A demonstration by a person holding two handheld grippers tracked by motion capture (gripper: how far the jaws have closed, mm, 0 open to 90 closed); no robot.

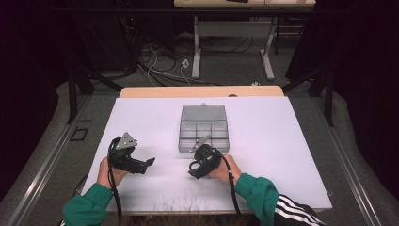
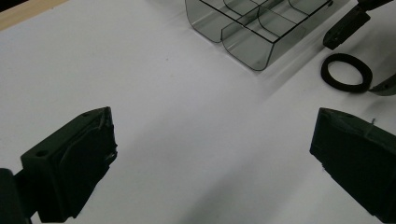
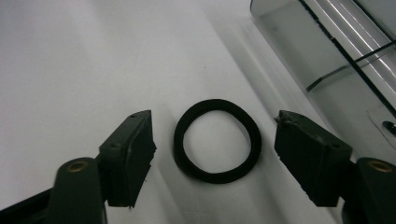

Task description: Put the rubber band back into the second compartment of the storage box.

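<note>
High view: a white table (image 1: 282, 155) with a wooden far edge carries a clear grey box (image 1: 203, 128), lid folded back, its compartments divided by thin walls; the box sits near the table's middle. Both forearms, in green sleeves, enter from the near edge. The left gripper (image 1: 149, 161) lies low over bare table, well to the left of the box, pointing right. The right gripper (image 1: 191, 165) points at the table just in front of the box's near wall. Right gripper view: a black ring (image 3: 217, 140) lies flat on the table between the two jaws, close to both yet touching neither; a gap of white surface shows on each side, so the jaws stand partly open around the ring with no hold on it. The box wall (image 3: 327, 60) rises just beyond, at upper right. Left gripper view: the left jaws stand wide apart over bare table, holding nothing; the ring (image 2: 346, 72) lies off near the box corner (image 2: 247, 42), with one black jaw of the right gripper just beside it.
</note>
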